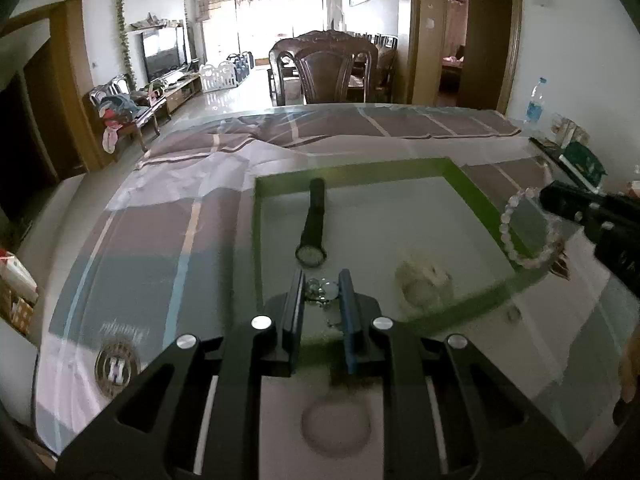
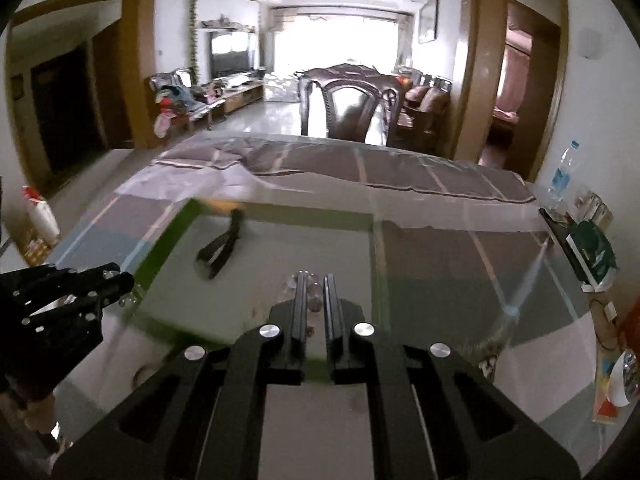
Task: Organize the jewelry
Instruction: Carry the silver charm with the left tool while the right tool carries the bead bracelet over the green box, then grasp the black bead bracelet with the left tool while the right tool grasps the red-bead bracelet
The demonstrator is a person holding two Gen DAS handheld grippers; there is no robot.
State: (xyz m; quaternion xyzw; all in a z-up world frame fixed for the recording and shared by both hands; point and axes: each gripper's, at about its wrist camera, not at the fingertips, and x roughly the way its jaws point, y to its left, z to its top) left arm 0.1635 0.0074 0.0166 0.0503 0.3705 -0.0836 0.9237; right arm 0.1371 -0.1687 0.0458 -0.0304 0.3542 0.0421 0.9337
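Over the glass-topped bench (image 1: 168, 240), we work above the green-rimmed tray (image 1: 460, 172), where a black-strapped watch (image 1: 312, 220) lies, its long axis running away from us, just ahead of our left hand-held gripper (image 1: 320, 288). That gripper pinches a small clear-stoned piece (image 1: 322, 290) over the tray's near edge. Our right hand-held gripper (image 2: 314, 292), nearly pressed together, holds a pale beaded bracelet (image 1: 528, 232) hanging over the tray's right rim.
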